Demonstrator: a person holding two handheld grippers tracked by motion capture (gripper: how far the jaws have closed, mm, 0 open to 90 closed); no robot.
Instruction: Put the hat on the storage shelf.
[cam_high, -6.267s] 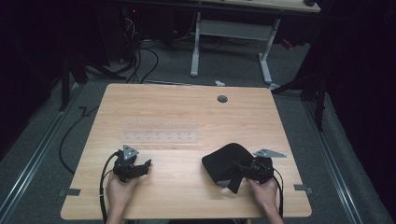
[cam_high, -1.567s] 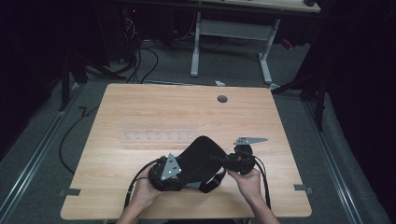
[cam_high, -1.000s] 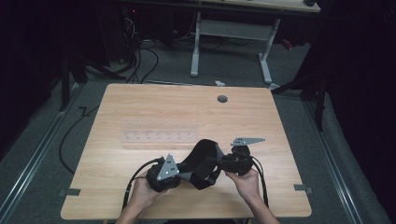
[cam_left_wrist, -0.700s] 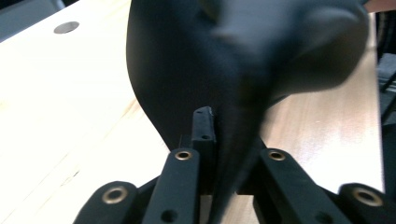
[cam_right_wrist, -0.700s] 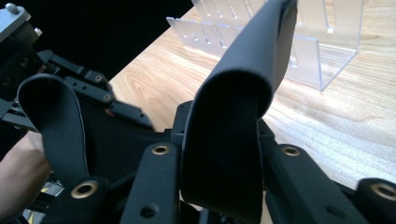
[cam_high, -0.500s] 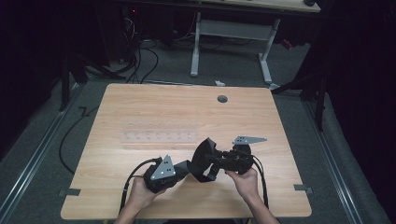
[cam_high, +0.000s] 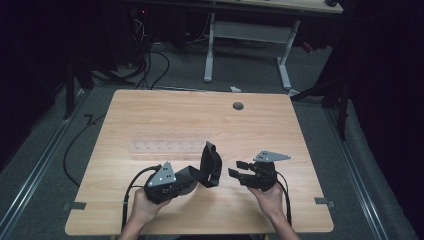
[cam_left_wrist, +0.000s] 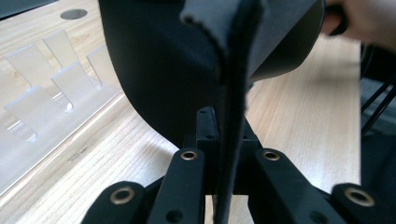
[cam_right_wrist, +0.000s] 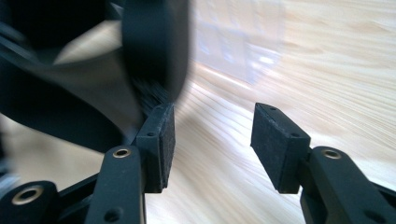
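Black cloth (cam_high: 202, 170) in left claw (cam_high: 186, 181), right claw (cam_high: 237, 170) apart, agape.

Cloth (cam_high: 210, 165): black throughout, plain, no pattern; its folded edge looks dark grey in the left gripper view. Left tool (cam_high: 186, 184): black body, black jaws with brass-coloured rivets, light grey three-cornered plate. Right tool (cam_high: 234, 170): black, matt black pads (cam_right_wrist: 161, 140), the same grey plate. Tabletop (cam_high: 165, 115): pale wood with fine straight grain, one dark grey round grommet (cam_high: 238, 106). Rack (cam_high: 165, 146): clear, colourless plastic. Floor (cam_high: 180, 70): grey.
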